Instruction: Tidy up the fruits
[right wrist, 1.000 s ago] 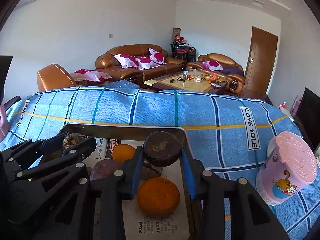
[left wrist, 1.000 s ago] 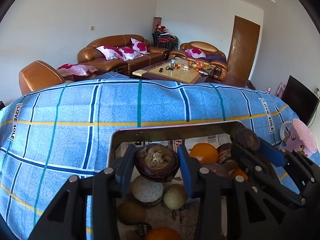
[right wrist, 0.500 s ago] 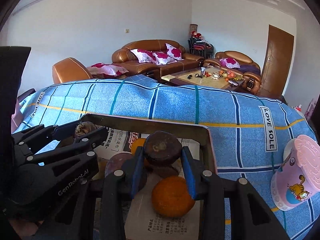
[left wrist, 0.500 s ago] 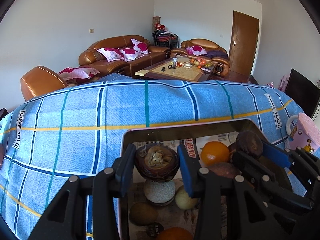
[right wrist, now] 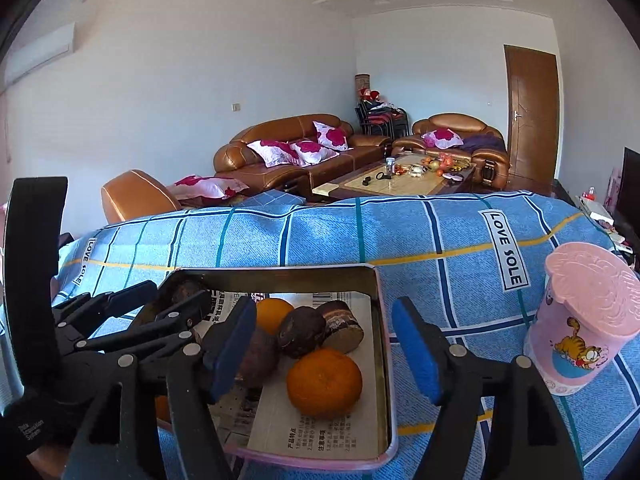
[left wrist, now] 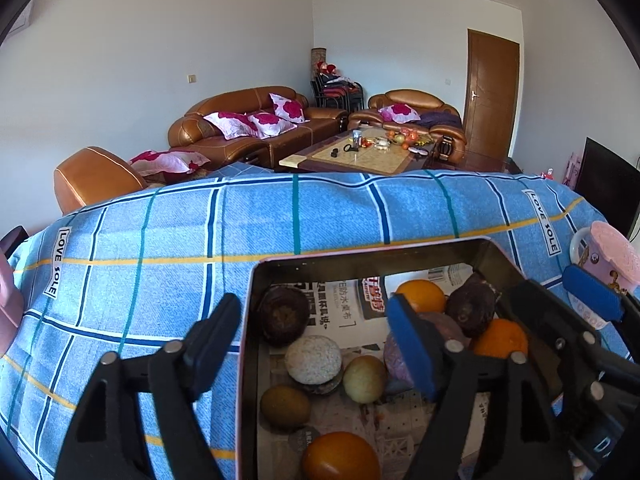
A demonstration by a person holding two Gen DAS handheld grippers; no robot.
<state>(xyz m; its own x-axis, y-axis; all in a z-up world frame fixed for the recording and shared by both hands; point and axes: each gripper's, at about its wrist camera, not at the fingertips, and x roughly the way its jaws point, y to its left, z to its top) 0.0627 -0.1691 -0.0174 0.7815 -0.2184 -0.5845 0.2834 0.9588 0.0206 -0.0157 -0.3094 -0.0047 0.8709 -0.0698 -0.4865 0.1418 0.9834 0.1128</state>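
Tin tray [left wrist: 360, 254] lined with newspaper sits on the blue checked cloth [left wrist: 160, 240], holding the fruits: dark mangosteen [left wrist: 283, 316] at its left wall, oranges [left wrist: 420, 295] and brown fruit [left wrist: 470, 310] to the right. Left gripper [left wrist: 314, 340] has just been opening, jaws wide apart, empty, straddling the tray's left wall. Right gripper [right wrist: 324, 344] likewise just opened, holding nothing, orange [right wrist: 324, 378] lying loose between its fingers, pink cup [right wrist: 580, 320] standing at far right.

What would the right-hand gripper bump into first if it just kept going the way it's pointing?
Most likely the orange in the tray. It lies low between the open fingers of the right gripper, which has just been opening and presses on nothing. Behind the orange sit dark fruits. Depth is hard to judge here.
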